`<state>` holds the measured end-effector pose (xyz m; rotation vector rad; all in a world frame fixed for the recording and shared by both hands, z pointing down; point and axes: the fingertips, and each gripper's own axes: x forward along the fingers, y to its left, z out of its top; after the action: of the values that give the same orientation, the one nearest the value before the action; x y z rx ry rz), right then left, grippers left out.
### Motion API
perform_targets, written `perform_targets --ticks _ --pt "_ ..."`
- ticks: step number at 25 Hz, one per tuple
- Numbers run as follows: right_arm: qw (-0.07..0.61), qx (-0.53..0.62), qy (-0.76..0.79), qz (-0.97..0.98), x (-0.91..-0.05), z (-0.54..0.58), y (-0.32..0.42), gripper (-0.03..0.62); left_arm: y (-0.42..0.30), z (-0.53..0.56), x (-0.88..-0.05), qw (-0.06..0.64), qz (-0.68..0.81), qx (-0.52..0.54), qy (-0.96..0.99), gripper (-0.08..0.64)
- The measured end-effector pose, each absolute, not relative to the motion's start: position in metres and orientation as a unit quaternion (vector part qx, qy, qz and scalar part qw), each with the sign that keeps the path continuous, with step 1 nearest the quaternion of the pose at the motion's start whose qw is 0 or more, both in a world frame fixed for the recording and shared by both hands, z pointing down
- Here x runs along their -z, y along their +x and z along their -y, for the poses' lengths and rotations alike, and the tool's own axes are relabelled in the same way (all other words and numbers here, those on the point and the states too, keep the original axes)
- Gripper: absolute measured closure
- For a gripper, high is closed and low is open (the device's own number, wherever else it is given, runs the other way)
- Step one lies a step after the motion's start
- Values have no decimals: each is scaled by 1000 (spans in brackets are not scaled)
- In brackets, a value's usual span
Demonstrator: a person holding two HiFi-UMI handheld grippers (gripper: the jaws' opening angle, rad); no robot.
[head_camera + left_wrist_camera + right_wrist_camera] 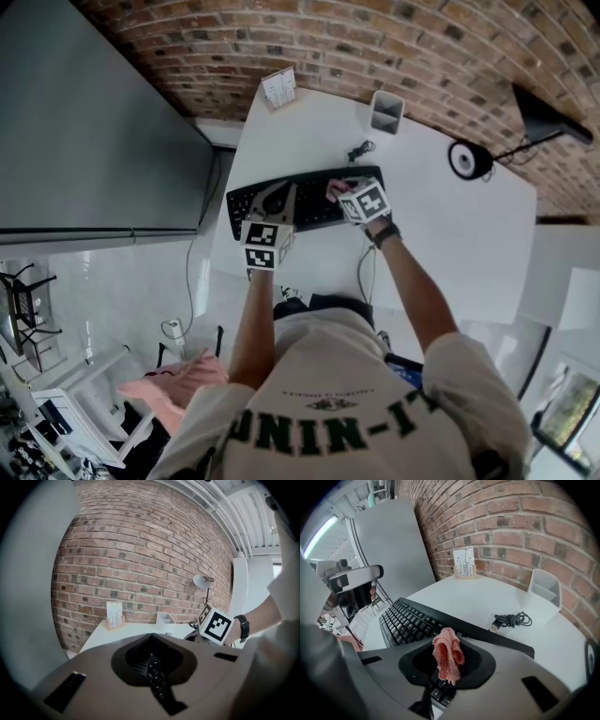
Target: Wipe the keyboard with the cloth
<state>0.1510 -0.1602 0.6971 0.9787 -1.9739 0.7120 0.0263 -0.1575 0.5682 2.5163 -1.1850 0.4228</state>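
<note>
black keyboard (pixel 305 199) sitting mid white table (pixel 450 234), right gripper (pixel 336 191) clamped on a bunched-up pink cloth (pixel 447 656) over the keyboard's right end, left gripper (pixel 279 202) jaws pretty much together, down over the left-end keys, coiled cable (pixel 512 619) just past the far edge

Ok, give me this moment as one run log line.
right gripper: shut on pink cloth, over keyboard, right half | left gripper: jaws together, over keyboard, left half | task: keyboard wipe
</note>
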Motion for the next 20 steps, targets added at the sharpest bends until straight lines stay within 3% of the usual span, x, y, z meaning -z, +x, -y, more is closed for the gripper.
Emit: perform_targets --ticks 20 --pt "399 -288 439 752 -694 156 223 538 98 159 -575 171 361 -146 905 558"
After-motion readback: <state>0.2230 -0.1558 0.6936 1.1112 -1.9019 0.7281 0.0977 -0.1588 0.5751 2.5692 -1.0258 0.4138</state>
